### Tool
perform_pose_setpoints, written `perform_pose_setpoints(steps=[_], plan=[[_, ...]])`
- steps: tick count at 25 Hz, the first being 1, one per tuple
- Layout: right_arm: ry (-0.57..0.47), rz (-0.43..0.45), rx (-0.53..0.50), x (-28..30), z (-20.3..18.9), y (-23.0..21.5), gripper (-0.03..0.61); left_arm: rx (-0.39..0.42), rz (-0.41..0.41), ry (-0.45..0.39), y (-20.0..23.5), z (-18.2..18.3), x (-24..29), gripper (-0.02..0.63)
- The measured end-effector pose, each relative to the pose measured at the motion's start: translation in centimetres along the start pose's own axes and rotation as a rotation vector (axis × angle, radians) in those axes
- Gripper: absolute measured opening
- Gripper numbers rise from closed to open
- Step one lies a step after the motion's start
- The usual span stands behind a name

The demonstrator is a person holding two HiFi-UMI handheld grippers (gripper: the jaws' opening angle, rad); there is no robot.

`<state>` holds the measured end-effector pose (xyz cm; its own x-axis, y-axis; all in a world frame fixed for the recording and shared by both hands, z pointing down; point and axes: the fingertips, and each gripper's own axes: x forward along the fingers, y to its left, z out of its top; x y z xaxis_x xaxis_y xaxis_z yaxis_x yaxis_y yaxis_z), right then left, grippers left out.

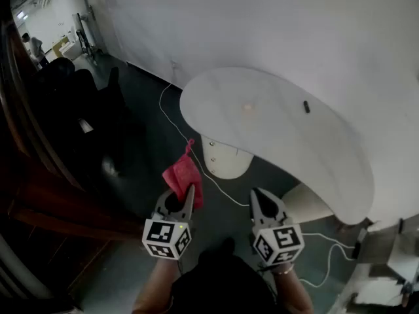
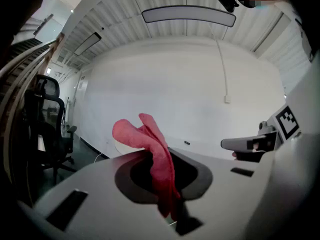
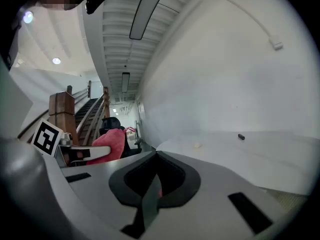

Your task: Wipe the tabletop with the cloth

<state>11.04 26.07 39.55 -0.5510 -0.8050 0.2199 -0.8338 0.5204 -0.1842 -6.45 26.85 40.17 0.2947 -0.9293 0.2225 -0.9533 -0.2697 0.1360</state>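
A red cloth [image 1: 181, 174] hangs bunched from my left gripper [image 1: 187, 192], which is shut on it, low over the dark floor and short of the table. In the left gripper view the cloth [image 2: 145, 136] sticks up and out from between the closed jaws [image 2: 167, 158]. The white curved tabletop [image 1: 275, 142] lies ahead and to the right. On it sit a small dark object [image 1: 306, 106] and a pale speck [image 1: 247, 108]. My right gripper [image 1: 258, 196] is level with the left one, shut with nothing in it [image 3: 156, 159]. It faces the tabletop [image 3: 250, 151].
A white pedestal [image 1: 226, 159] holds the table up. A white cable [image 1: 177, 126] trails across the dark floor beside it. Black office chairs [image 1: 72, 90] and a wooden stair rail [image 1: 39, 195] stand to the left. A white wall [image 1: 262, 25] runs behind the table.
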Motion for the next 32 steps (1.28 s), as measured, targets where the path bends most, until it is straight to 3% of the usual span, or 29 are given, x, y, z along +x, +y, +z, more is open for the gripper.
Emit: perform_pose_setpoints(steps=[7,12,23,32], plan=[[-0.062,-0.034,-0.128,1.4,2.6,-0.9,0.002,0.011,-0.006,0.003,0.5,1.0,2.2,0.041],[-0.098,-0.049,-0.064,2.0,4.3,-3.6,0.002,0.019,0.001,-0.004,0.8,2.2,4.6,0.041],[-0.122,-0.1,-0.044,5.1,6.5,-8.2,0.002,0.061,-0.02,0.008,0.3,4.0,9.9,0.041],[-0.057,-0.145,-0.046,13.9,6.5,-9.5,0.002,0.063,-0.043,0.041,6.1,4.4,17.2,0.041]])
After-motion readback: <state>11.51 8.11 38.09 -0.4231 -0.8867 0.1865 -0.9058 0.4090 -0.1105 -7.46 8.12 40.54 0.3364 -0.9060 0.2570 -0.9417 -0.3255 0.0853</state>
